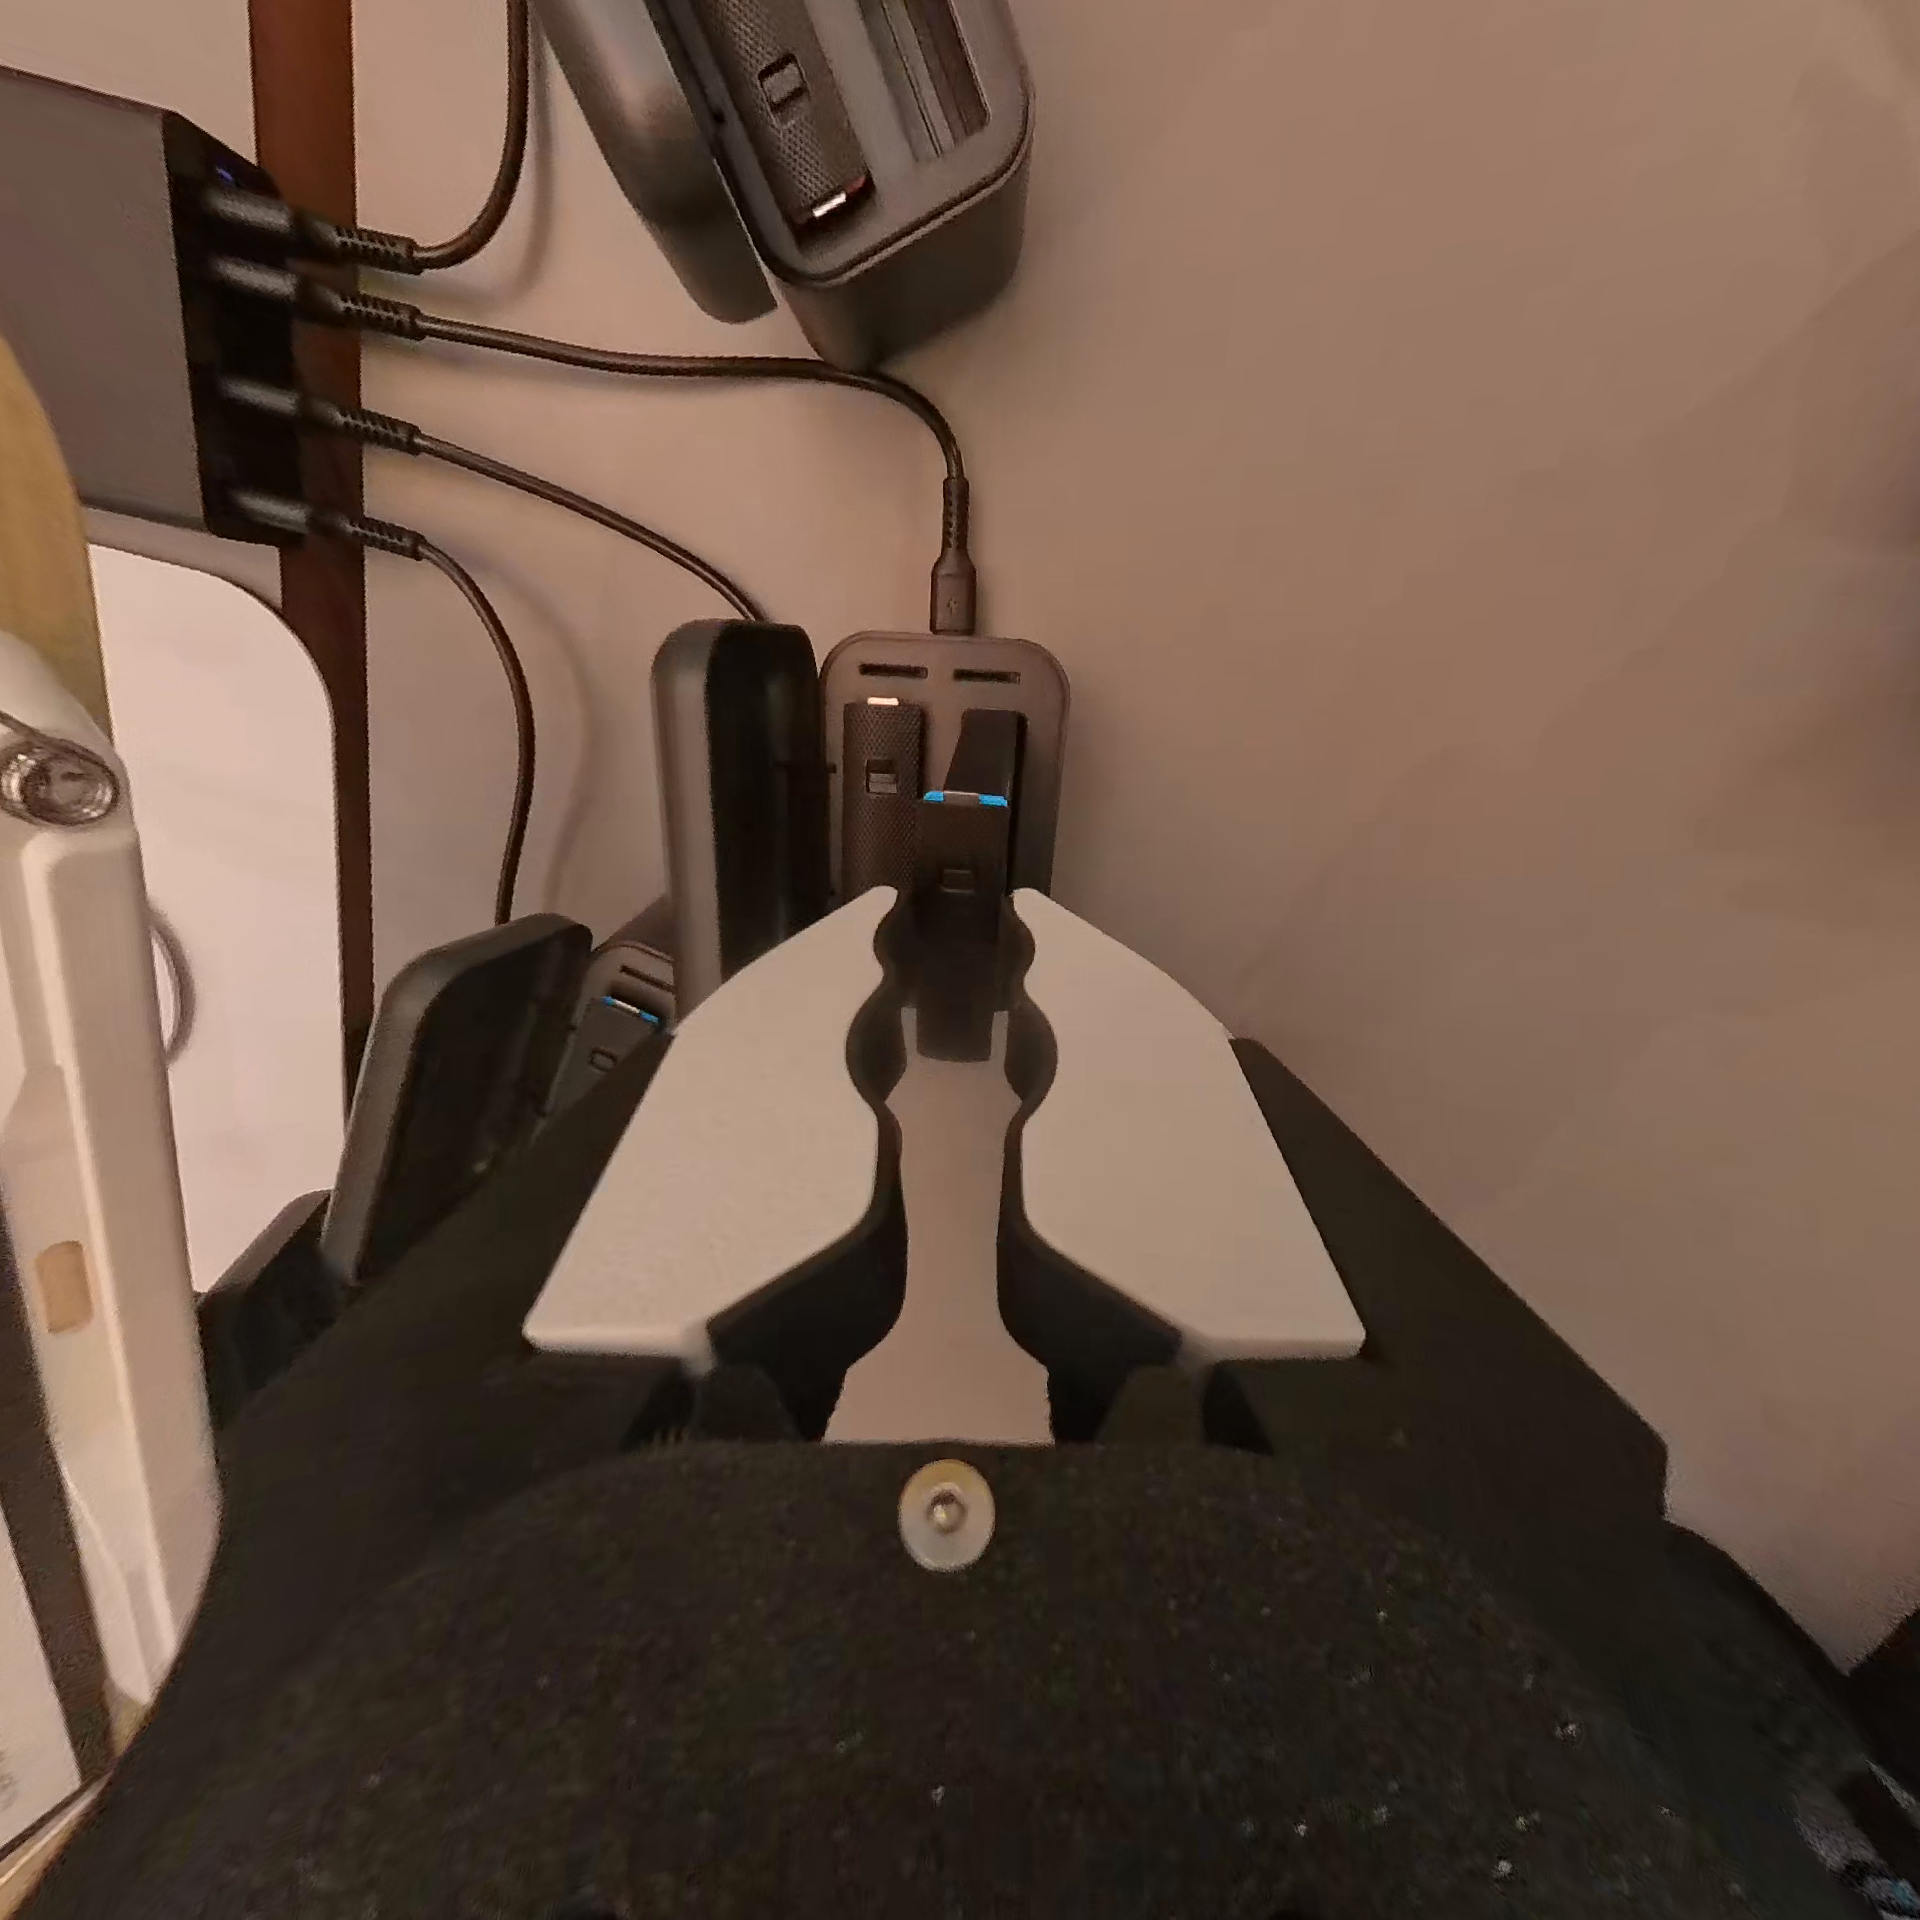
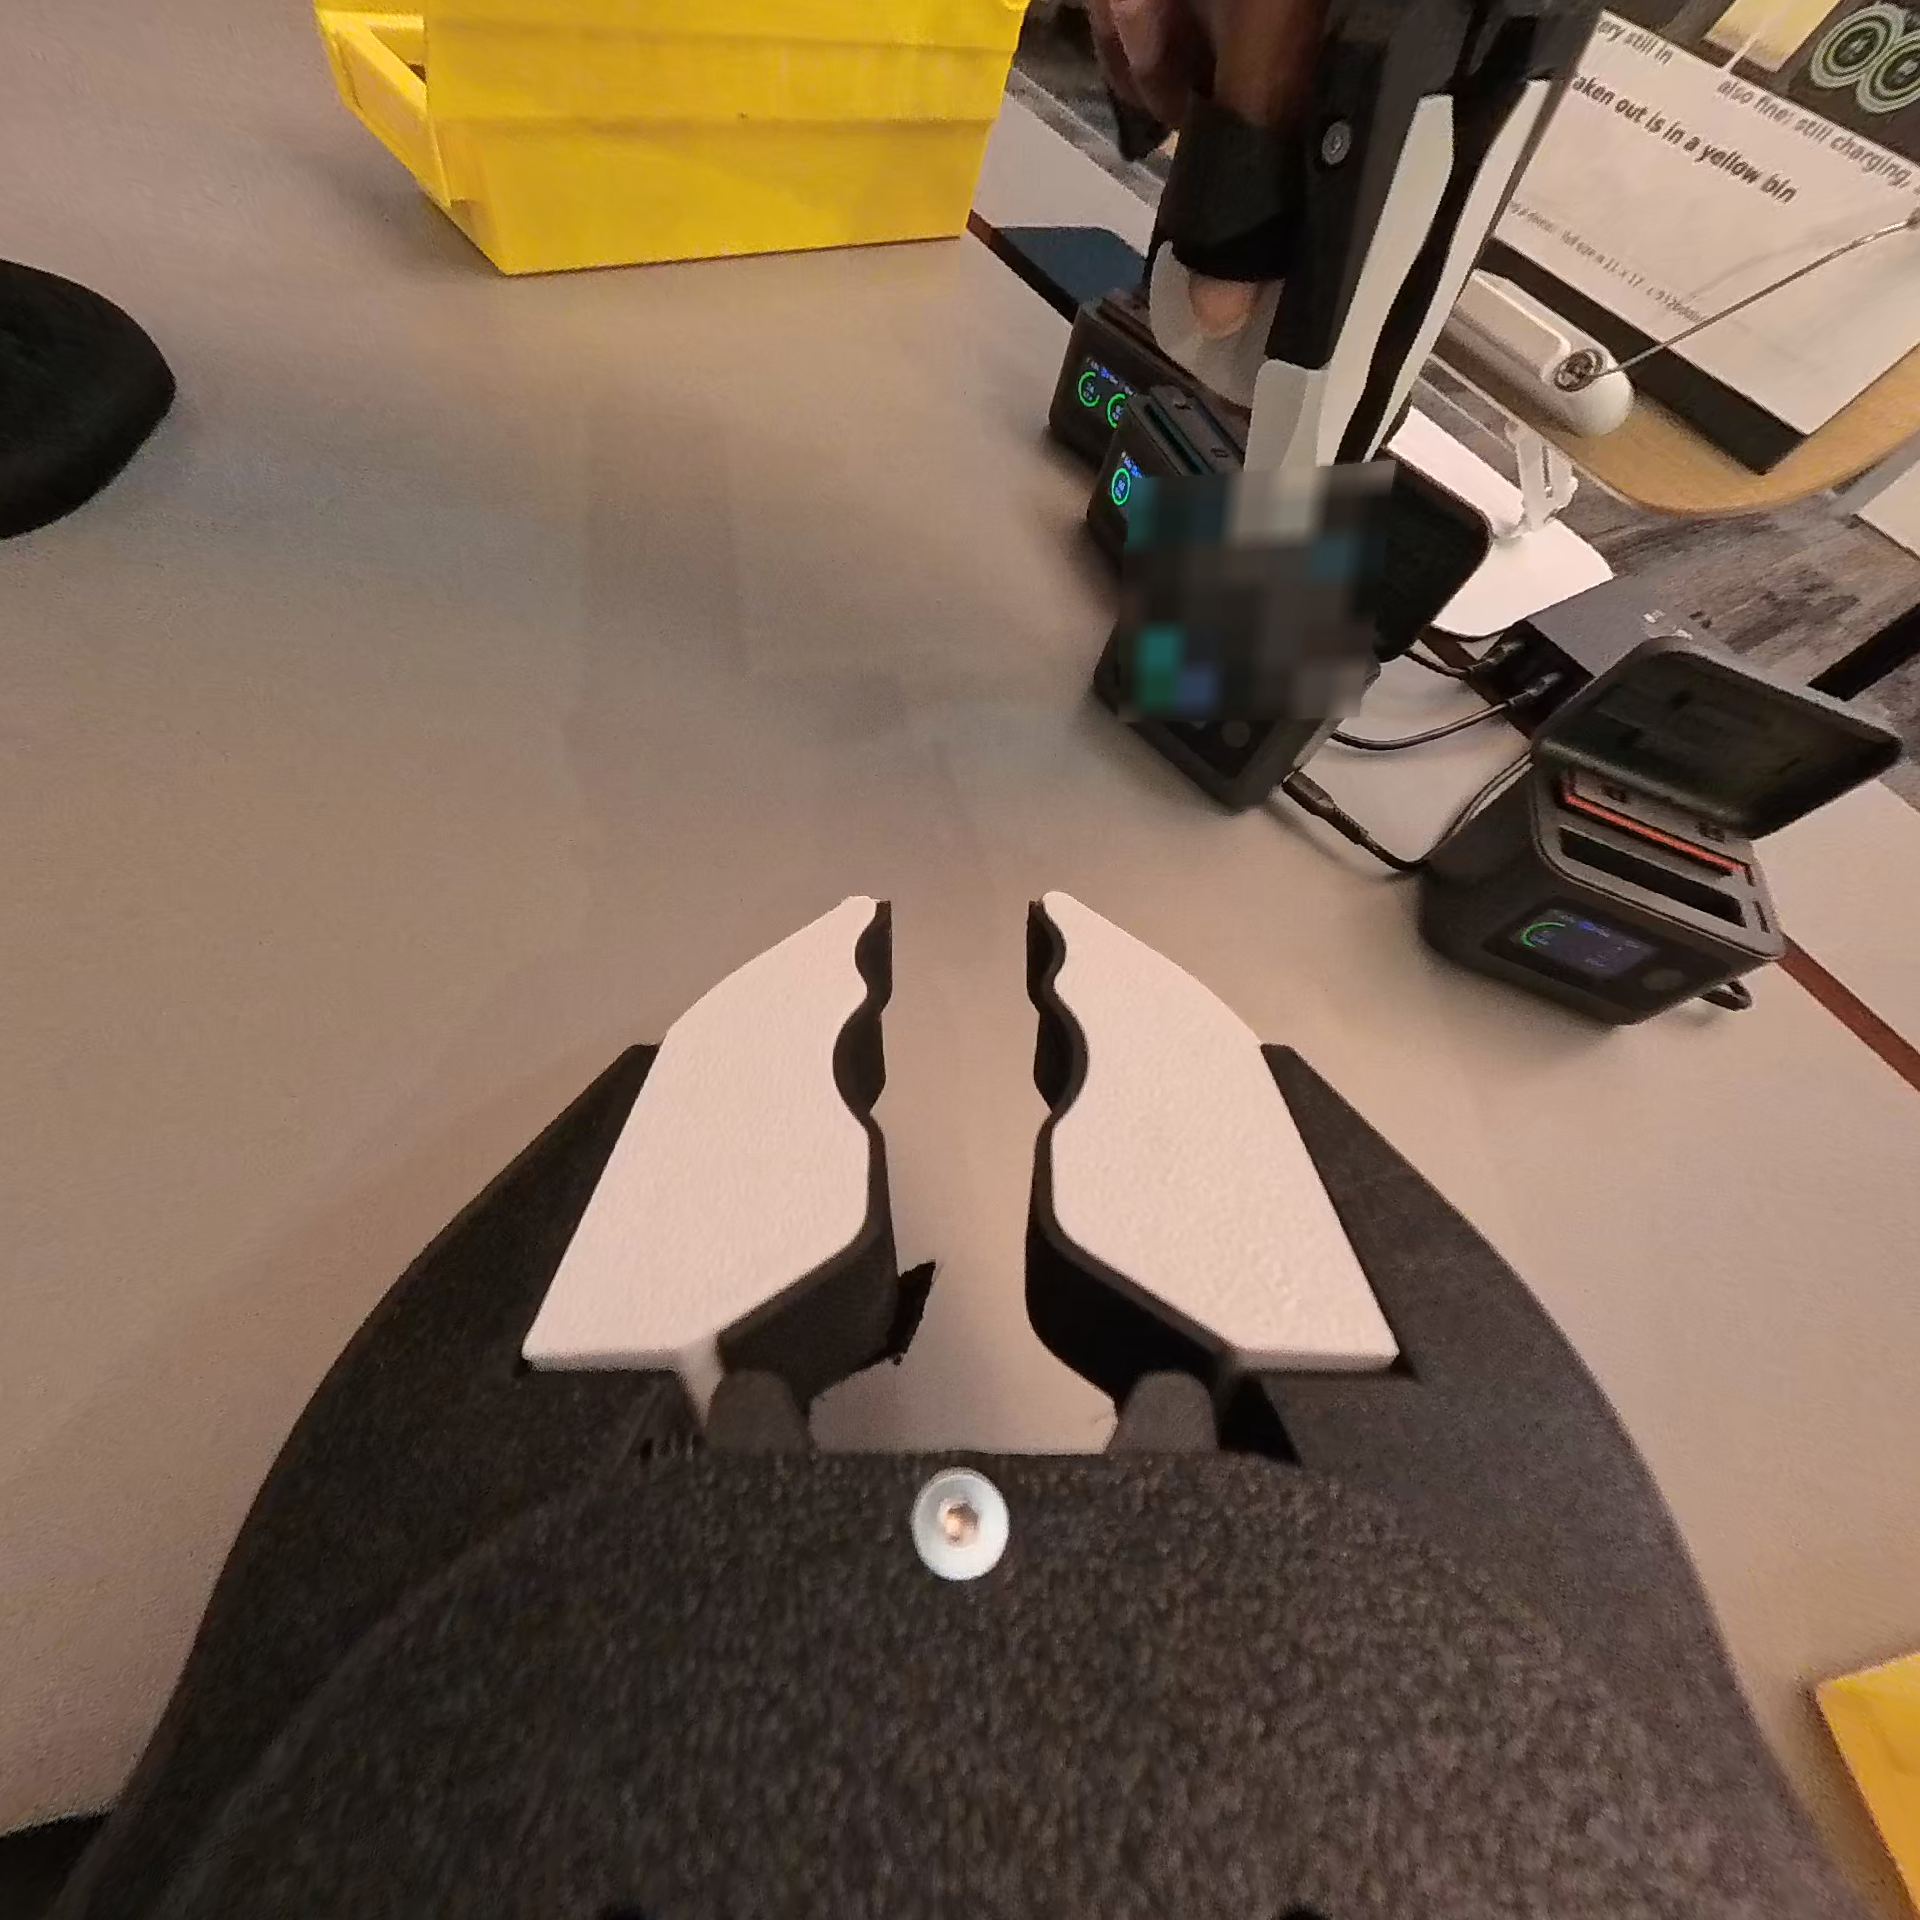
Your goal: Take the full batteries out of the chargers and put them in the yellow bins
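A: Left gripper (image 1: 954, 904) pinches the blue-tipped dark textured battery (image 1: 958, 914), half out of its grey charger (image 1: 1039, 707); right gripper (image 2: 958, 904) idle, parted.
B: We'd risk tilt jamming it, far from yellow plastic bins (image 2: 707, 135).

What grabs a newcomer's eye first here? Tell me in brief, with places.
In the left wrist view, the white-fingered left gripper is shut on a dark, blue-tipped battery at the grey open charger straight ahead. In the right wrist view, the bright yellow plastic bin stands out at the far top of the beige table, while the right gripper hangs open and empty above the tabletop.
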The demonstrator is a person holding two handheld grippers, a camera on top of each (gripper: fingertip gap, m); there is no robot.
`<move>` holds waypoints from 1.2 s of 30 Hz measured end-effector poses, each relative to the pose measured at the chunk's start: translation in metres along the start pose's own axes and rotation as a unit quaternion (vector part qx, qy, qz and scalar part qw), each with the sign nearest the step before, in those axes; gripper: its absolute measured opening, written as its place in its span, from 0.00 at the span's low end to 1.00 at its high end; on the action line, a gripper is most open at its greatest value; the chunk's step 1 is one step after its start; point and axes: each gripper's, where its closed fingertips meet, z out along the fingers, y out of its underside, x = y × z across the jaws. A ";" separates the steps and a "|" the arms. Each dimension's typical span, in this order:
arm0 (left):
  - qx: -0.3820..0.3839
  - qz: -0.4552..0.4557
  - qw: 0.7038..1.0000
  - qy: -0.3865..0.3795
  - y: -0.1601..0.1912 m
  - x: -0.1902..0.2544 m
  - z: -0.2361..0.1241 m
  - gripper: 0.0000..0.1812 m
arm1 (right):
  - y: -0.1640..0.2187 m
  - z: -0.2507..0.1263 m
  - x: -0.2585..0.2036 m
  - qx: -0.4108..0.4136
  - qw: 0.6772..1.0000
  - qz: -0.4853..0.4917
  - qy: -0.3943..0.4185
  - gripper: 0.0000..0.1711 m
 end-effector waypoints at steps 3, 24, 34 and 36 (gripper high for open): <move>-0.022 0.009 1.000 -0.002 0.003 0.000 -0.001 0.08 | 0.001 0.001 0.000 -0.002 1.000 0.000 0.000 0.14; 0.101 0.024 0.994 -0.046 -0.004 -0.003 -0.003 0.12 | 0.008 0.013 0.004 -0.014 1.000 0.020 0.001 0.14; 0.399 -0.065 0.896 -0.184 0.048 0.006 -0.095 0.00 | -0.059 0.065 0.078 -0.002 0.998 0.042 0.048 0.00; 0.424 -0.085 0.876 -0.216 0.073 0.010 -0.107 0.00 | -0.063 0.087 0.085 -0.024 0.998 0.037 0.040 0.00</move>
